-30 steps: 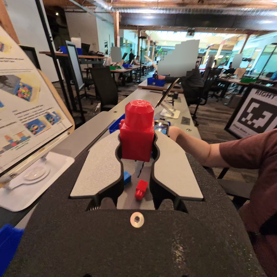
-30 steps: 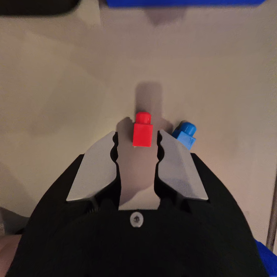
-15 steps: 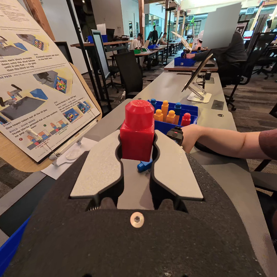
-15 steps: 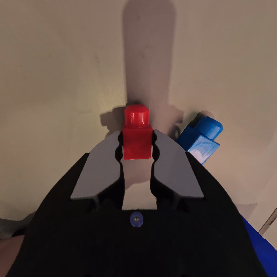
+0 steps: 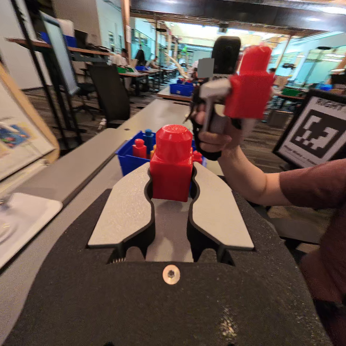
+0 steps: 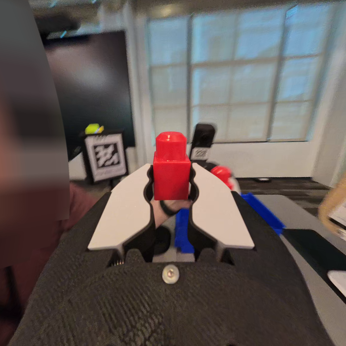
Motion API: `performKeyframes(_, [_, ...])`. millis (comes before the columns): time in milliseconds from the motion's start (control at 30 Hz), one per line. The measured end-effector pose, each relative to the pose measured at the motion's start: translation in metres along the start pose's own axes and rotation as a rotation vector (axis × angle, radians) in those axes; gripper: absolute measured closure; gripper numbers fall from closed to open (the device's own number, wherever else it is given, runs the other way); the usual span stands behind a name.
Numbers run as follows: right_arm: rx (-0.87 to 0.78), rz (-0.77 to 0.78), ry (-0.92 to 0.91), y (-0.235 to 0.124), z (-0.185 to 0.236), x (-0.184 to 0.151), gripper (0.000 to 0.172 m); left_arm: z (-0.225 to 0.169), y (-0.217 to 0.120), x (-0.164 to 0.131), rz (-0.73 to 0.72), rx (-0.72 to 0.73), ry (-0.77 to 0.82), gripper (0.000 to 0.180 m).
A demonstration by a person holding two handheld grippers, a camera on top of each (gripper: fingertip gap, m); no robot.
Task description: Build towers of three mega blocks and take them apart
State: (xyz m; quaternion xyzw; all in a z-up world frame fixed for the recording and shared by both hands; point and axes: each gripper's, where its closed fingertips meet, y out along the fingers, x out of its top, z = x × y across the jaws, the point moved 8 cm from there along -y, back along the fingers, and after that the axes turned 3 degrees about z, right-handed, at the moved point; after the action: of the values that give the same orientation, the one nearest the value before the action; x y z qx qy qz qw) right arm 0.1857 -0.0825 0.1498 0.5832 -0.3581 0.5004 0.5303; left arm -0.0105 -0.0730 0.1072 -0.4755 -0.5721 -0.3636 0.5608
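**Inspector:** State of the left gripper (image 5: 171, 179)?

**Assistant:** Its fingers (image 5: 129, 198) were closed on a red block (image 5: 171, 168), one pad against each side. The block stood upright, stud up, off the tabletop (image 5: 74, 168).

**Inspector:** And the right gripper (image 6: 171, 180)?

**Assistant:** Likewise. Its fingers (image 6: 215, 202) pressed both flanks of a second red block (image 6: 171, 176), stud up. From the left wrist view that gripper (image 5: 241, 97) was held in a hand (image 5: 213, 138), raised above and to the right of the left block, well clear of the tabletop, its block (image 5: 247, 88) blurred.

**Inspector:** Taking the blue bin (image 5: 131, 159) as reference, where did things stand?

**Assistant:** The bin sat on the tabletop just behind the left block. Inside it stood built towers: a red one (image 5: 139, 149) at its left, a blue one (image 5: 148, 138) behind that, some orange partly hidden behind the held block. The right gripper hung above the bin's right end.

**Inspector:** Anything else near the bin?

**Assistant:** An instruction board (image 5: 20, 131) leaned to its left. A framed marker sign (image 5: 316, 134) stood to its right, beyond the person's forearm (image 5: 249, 179).

**Inspector:** The two held blocks, touching?

**Assistant:** No. They were apart, the right one higher.
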Motion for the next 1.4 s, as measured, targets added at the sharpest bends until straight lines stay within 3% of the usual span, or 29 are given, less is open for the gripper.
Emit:
performKeyframes(133, [-0.163, -0.063, 0.088, -0.015, -0.025, -0.004, 0.135, -0.008, 0.042, -0.021, 0.12, -0.054, -0.013, 0.144])
performKeyframes(267, [-0.178, 0.057, 0.103, -0.008, -0.034, -0.019, 0.135, -0.016, 0.055, -0.026, 0.143, -0.099, -0.042, 0.144])
performKeyframes(533, [-0.178, 0.171, 0.102, 0.004, -0.038, -0.037, 0.135, -0.016, 0.052, -0.021, 0.14, -0.063, -0.068, 0.144])
performKeyframes(700, [-0.226, 0.273, 0.052, 0.006, -0.038, -0.042, 0.135, -0.012, 0.049, -0.024, 0.197, -0.053, -0.074, 0.144])
performKeyframes(933, [-0.168, 0.392, 0.053, 0.006, -0.034, -0.047, 0.135, -0.017, 0.048, -0.027, 0.287, -0.064, -0.032, 0.145])
performKeyframes(1400, [-0.146, 0.412, 0.1, 0.005, -0.035, -0.05, 0.135, -0.017, 0.052, -0.031, 0.31, -0.117, -0.098, 0.145])
